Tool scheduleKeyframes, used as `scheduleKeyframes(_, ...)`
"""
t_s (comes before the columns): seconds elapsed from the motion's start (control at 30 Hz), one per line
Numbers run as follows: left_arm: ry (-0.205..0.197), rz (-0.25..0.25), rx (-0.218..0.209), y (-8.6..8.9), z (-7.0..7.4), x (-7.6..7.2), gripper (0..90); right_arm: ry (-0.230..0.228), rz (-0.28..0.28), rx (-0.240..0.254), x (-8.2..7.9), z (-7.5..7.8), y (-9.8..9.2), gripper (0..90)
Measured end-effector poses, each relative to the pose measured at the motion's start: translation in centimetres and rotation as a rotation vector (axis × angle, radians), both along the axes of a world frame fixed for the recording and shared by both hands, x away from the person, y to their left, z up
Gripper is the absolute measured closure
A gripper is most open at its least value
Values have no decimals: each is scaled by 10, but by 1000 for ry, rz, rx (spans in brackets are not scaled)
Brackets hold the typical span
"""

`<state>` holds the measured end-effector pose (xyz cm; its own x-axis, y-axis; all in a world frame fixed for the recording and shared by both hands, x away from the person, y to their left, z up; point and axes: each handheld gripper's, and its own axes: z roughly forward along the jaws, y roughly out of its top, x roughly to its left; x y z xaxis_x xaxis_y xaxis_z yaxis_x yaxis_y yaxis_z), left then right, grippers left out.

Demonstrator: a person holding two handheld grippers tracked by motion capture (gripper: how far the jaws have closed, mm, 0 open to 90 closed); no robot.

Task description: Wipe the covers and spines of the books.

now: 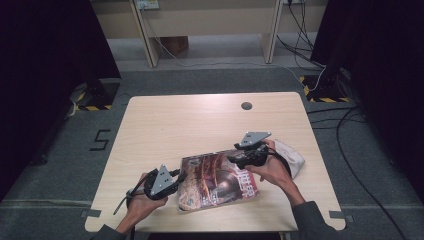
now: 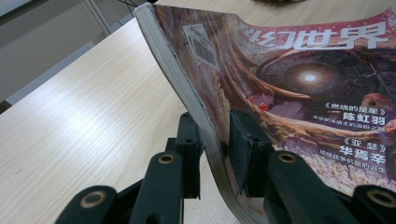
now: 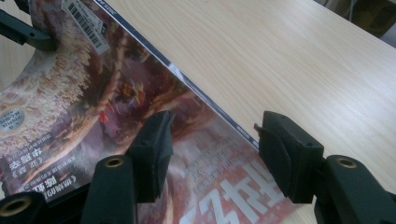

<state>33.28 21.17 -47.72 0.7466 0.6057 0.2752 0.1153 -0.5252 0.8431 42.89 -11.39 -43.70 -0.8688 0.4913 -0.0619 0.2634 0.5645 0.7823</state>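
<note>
A pale wood-grain table [image 1: 165, 125] (with a dark round cable hole [image 1: 246, 106] near its far edge) carries a magazine [image 1: 217, 181] lying toward its near side and a crumpled white cloth [image 1: 292, 156] just beside the magazine, by the right edge.

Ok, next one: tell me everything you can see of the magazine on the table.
The magazine is a thick glossy paperback issue with a dark reddish-brown illustrated cover, white Chinese title lettering and a white barcode sticker near one corner. It lies closed, cover up, on the near part of the wooden table. The left tongs are shut on one edge, lifting it so the pages curve upward there. The right tongs stand open over the opposite end, straddling its long edge, pads not pressing it.
</note>
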Motion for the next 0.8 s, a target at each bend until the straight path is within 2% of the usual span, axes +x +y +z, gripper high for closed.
scheduleKeyframes(0.4, 0, -3, -1, 0, 0, 1, 740, 7, 85, -24, 15, -7, 31, 433)
scheduleKeyframes(0.57, -4, -7, 2, 0, 0, 1, 740, 18, 121, -26, 20, -9, 44, 419)
scheduleKeyframes(0.67, -7, -10, -2, 0, 0, 0, 741, 38, 141, -10, 23, -11, 50, 417)
scheduleKeyframes(0.8, -9, -14, 6, 0, 1, 1, 742, 51, 185, -28, 26, -14, 55, 422)
